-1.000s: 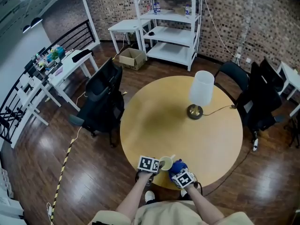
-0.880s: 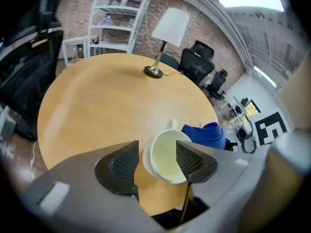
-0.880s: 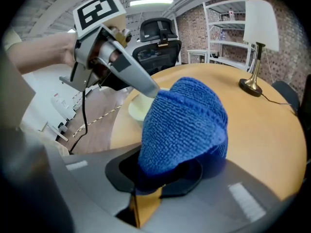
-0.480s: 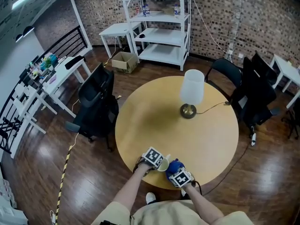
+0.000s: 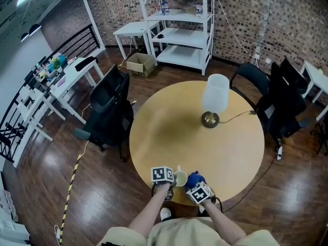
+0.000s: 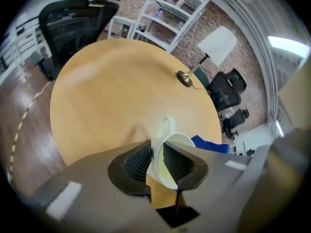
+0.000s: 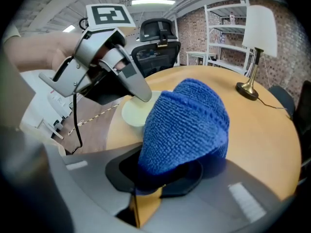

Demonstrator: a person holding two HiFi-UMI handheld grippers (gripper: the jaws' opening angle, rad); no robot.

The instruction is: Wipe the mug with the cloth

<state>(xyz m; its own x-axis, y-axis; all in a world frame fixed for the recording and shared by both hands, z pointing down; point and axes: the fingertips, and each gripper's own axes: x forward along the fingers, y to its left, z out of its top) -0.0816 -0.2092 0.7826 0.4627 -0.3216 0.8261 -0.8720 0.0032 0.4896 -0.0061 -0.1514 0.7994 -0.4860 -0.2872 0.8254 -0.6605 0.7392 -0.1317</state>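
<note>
My left claw (image 6: 156, 154) has just been closing and pinches the wall of the mug (image 5: 180, 178), one pad inside the rim, at the near edge of the tabletop (image 5: 179, 127). My right claw (image 7: 165, 174) is clamped on the bunched blue cloth (image 7: 187, 125), just right of the mug; I judge the wipe needs only a short leftward reach

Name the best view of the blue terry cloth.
Right gripper view: the blue terry cloth fills it, clamped in the jaws. Head view shows a small blob; left gripper view, only a corner.
</note>
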